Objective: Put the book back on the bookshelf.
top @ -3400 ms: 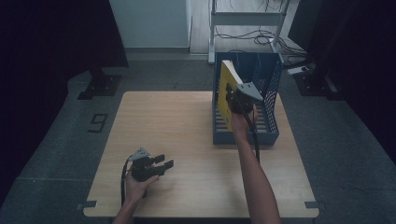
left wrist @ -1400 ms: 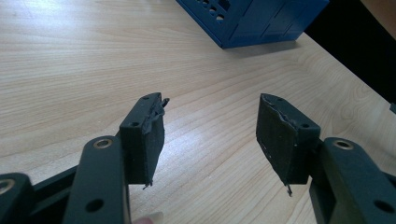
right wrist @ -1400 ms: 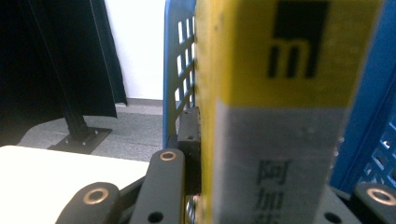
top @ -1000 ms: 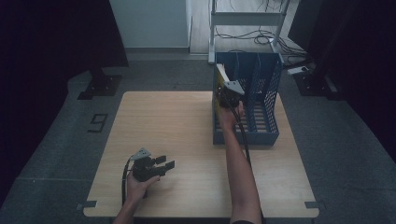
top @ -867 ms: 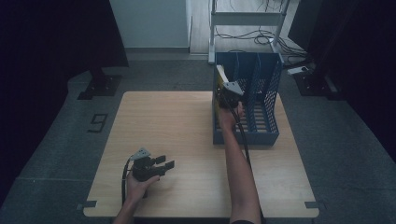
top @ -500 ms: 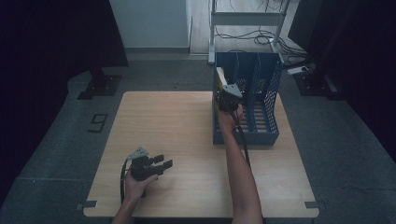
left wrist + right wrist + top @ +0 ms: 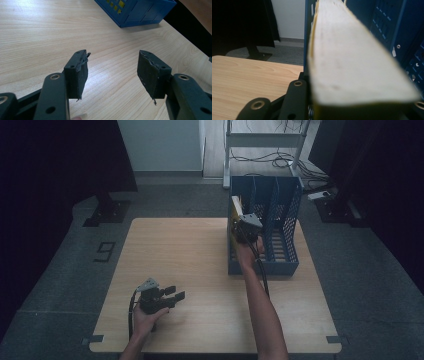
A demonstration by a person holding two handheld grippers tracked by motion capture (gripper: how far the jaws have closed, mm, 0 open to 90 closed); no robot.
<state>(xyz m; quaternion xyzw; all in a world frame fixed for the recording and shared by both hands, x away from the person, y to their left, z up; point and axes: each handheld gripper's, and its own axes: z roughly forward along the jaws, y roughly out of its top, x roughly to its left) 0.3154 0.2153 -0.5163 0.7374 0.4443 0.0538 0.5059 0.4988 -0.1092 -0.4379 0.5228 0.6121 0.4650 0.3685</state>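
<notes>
The thick yellow-covered book [image 7: 235, 211], stiff and probably weighty, stands in the blue rack's [image 7: 287, 265] leftmost slot, upper right of the high view, clamped across its page block by the right tool [image 7: 243, 226], whose jaws have just been easing; the left tool [image 7: 112, 72] idles agape.

A wooden table [image 7: 200, 270] fills the middle of the frame on a grey floor. At its upper right stands a blue file rack [image 7: 272, 255] with upright dividers. The right gripper [image 7: 245, 226] is at the rack's leftmost slot, against a yellow book [image 7: 235, 210] standing there; its jaws have just been opening slightly. At lower left, the left gripper [image 7: 172, 296] rests low over bare wood, jaws apart, pointing right
</notes>
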